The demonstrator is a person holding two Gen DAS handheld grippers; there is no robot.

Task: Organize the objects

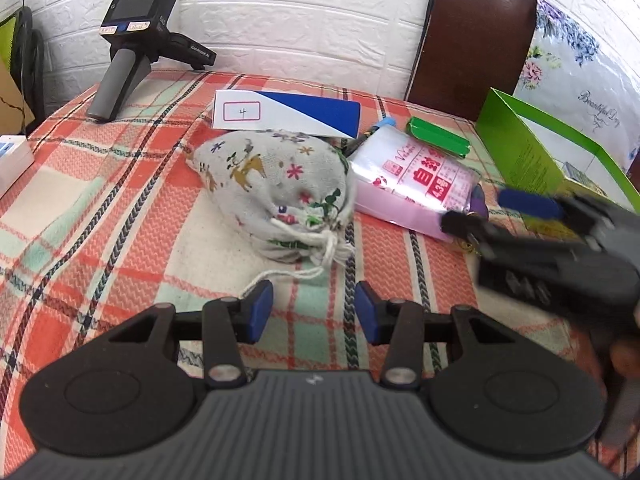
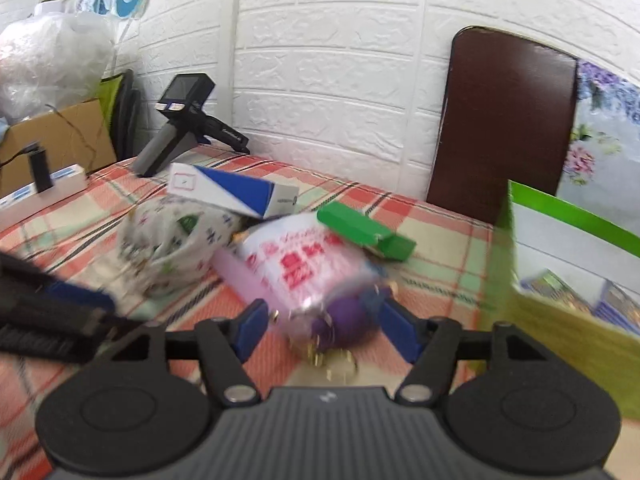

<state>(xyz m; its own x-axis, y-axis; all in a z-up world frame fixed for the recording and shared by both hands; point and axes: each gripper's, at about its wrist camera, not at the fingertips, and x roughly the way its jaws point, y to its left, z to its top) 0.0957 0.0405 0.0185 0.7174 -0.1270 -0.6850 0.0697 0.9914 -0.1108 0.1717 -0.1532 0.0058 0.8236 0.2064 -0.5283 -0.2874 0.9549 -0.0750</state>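
- Plaid tablecloth (image 1: 100, 208) lies closest under both tools and carries everything: a green open box (image 1: 532, 152) at the far right, a printed drawstring pouch (image 1: 272, 184) in the middle, and a pink packet of bags (image 1: 408, 184) just right of the pouch.
- Behind these, at the far side, sit a blue-and-white carton (image 1: 288, 114) and a small green box (image 1: 438, 138); the purple keyring (image 2: 344, 326) lies at the near end of the pink packet, touching it.
- To do this step well, I judge the right tool should settle squarely over the purple keyring, close on its body and not the loose gold charms, then carry it into the green open box.
- Left gripper (image 1: 314, 312) hangs part open over bare cloth just near the pouch's cord, holding nothing.
- Right gripper (image 2: 320, 330) has its jaws spread wide either side of the purple keyring; the picture is blurred, and the pads seem clear of it.
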